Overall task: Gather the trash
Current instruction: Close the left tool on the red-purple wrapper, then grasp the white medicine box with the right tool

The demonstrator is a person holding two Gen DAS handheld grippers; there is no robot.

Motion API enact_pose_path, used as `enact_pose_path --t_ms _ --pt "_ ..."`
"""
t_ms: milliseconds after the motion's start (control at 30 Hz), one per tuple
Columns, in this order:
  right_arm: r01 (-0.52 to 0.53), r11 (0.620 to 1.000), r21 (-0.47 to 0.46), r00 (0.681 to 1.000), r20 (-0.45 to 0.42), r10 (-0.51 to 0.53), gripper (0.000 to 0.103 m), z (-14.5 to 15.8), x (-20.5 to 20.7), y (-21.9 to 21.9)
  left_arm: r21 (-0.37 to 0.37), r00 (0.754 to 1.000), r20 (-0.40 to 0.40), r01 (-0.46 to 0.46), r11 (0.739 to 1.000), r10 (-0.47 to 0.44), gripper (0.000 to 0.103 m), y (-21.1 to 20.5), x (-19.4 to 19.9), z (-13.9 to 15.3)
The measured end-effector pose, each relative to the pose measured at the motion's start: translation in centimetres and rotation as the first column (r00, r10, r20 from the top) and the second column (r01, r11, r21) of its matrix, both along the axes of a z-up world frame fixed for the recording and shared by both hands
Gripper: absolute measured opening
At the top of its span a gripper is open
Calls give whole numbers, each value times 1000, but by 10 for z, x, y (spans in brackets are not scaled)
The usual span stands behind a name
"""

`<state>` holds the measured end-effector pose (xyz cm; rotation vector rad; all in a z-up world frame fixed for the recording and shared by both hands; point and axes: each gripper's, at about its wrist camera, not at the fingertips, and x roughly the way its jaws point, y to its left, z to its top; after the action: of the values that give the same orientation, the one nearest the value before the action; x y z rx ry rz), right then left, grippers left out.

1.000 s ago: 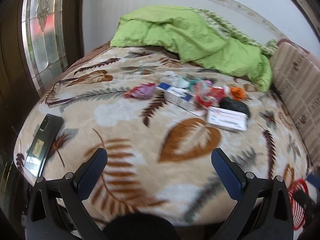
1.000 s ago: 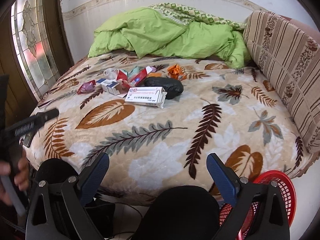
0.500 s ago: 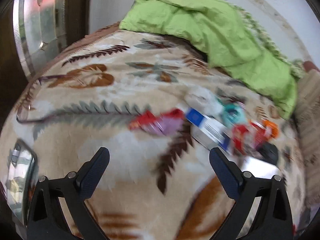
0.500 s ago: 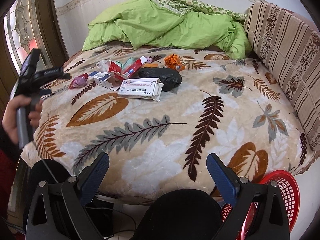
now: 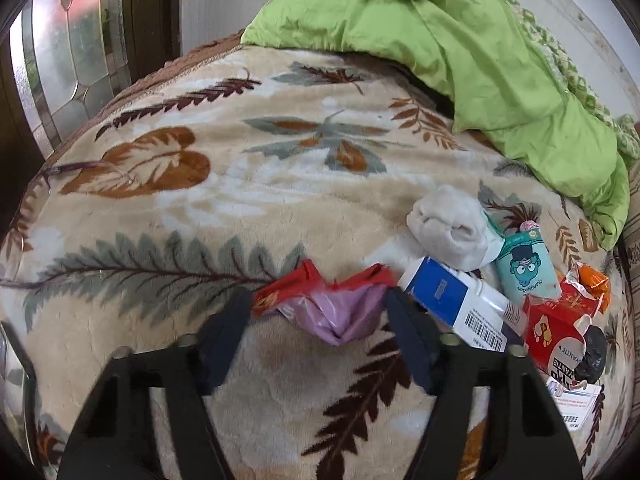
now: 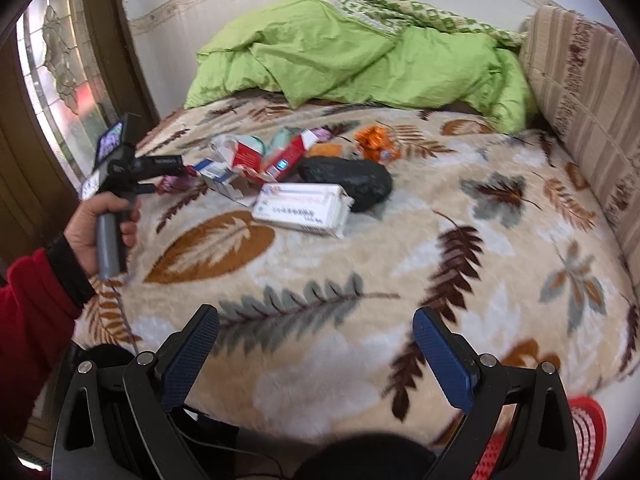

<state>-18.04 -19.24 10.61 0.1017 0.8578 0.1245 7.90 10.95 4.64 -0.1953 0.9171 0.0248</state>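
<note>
**Two grippers, one wrapper: the first pick from the pile**

One wide bed, spread with a leaf-patterned blanket, fills both views, a rumpled green quilt heaped across the upper part of the frame. Near the middle of the right wrist view lies the trash, a loose cluster: a black bag, a white carton just in front of it, red boxes and an orange wrapper behind. A red basket shows at the lower right corner of that view, off the bed's edge, and looks the likely place for the trash.

In the left wrist view the left gripper has its jaws straddling a crumpled red-and-purple wrapper at lower centre. The jaws have just been closing and now stand half shut with the wrapper between them; the pads sit at its two ends, and a firm pinch is not yet evident. A blue-and-white box lies just beside the right-hand pad, touching or nearly so.

To do this well, the squeeze should probably finish before any lift, since thin film slips from a loose hold. The right-hand pad needs to stay clear of the box, or it may be dragged along. The plush blanket could catch too, so a shallow bite is safer.

The right gripper hangs at the bottom of its own view over bare blanket, jaws wide apart and empty, well apart from the pile.
</note>
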Motion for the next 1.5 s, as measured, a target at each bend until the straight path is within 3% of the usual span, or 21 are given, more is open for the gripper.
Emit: enact_pose_path --t_ms 67,167,200,233,300,367,633,700,733,767,833,1000,1200,1300,1400,1500 --pt "-22 999 29 1000 -9 22 98 -1 13 -1 8 1000 13 20 1000 -20 42 -1 -3 2" --pt "-47 994 99 998 -32 51 89 -7 44 -5 8 999 25 41 999 -41 28 -2 -12 6" --pt "-48 992 115 998 -45 54 81 -11 53 -8 0 999 25 43 999 -43 26 -2 -15 7" --pt "-43 988 149 996 -65 53 75 -16 69 -12 -11 999 28 45 999 -45 17 -1 -18 8" --pt "-30 980 195 995 -89 48 71 -24 91 -20 -28 998 34 59 998 -58 12 1 -26 9" --pt "-5 976 220 994 -106 28 62 -31 115 -27 -40 997 30 72 997 -71 0 2 -30 8" --pt "52 973 223 991 -131 -23 43 -57 177 -34 -112 996 9 91 990 -90 0 13 -35 0" --pt "29 976 218 991 -133 0 43 -58 173 -27 -138 995 23 99 985 -97 7 16 -39 4" --pt "2 982 191 993 -116 21 43 -53 167 -20 -141 995 30 99 985 -96 26 17 -40 6" --pt "-31 985 172 992 -112 50 43 -48 160 -14 -138 996 42 87 987 -82 53 20 -41 9" --pt "-106 977 185 983 -131 132 43 -42 145 -4 -126 995 81 65 990 -55 66 25 -41 14" --pt "-253 924 288 932 -183 312 42 -34 108 12 -125 994 91 78 989 -67 69 27 -23 16" --pt "-235 942 238 956 -117 268 43 -16 103 6 -65 990 25 141 988 -139 74 7 9 -3" --pt "-218 943 250 959 -125 255 43 -20 107 1 10 991 7 130 991 -130 74 -1 15 -12" --pt "-216 942 256 958 -133 256 43 -25 109 0 48 994 -15 113 992 -113 65 -2 20 -20" --pt "-229 943 240 955 -135 266 46 -28 112 3 90 994 18 107 990 -109 55 -5 14 -18"
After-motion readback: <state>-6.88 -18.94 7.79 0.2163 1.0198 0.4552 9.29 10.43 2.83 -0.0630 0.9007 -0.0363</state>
